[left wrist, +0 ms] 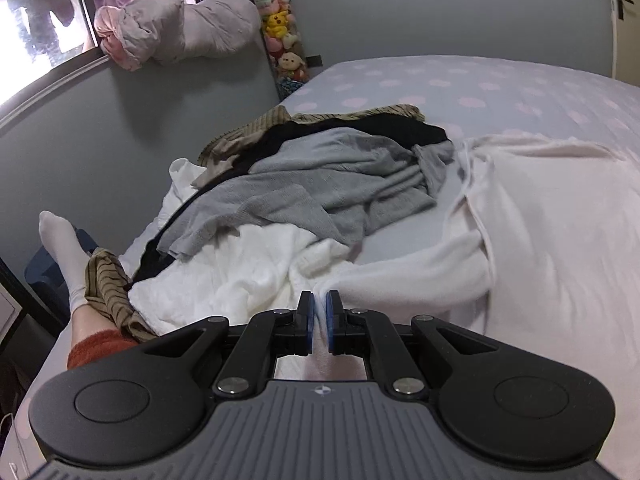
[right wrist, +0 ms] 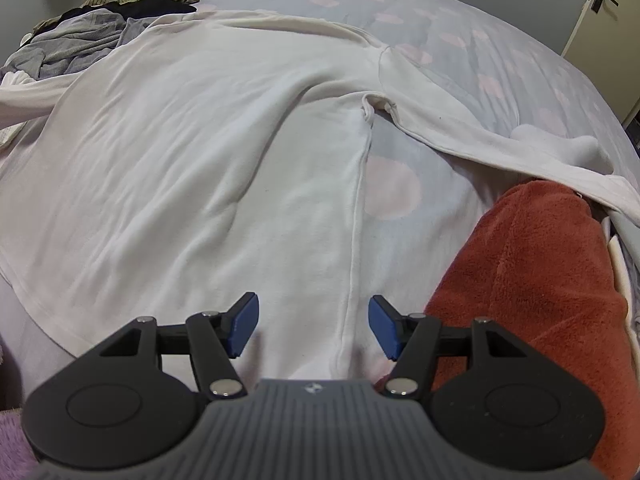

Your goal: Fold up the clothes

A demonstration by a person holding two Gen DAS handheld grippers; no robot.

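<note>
A white long-sleeved shirt (right wrist: 192,152) lies spread on the bed, its sleeve (left wrist: 400,276) stretching toward my left gripper (left wrist: 321,308). That gripper is shut on the sleeve's end, with white cloth pinched between the blue pads. In the right wrist view my right gripper (right wrist: 313,326) stands open just above the shirt's side seam (right wrist: 356,240), with the hem edge lying between its fingers and the pads not pressing on it. The other sleeve (right wrist: 500,140) runs off to the right across the bed.
A pile of clothes, grey (left wrist: 320,184), black, striped and white (left wrist: 224,276), lies on the bed's left side. The polka-dot sheet (left wrist: 480,88) extends behind. A person's leg in a rust-red trouser (right wrist: 520,280) and white sock (left wrist: 64,256) rests beside the shirt. A wall stands left.
</note>
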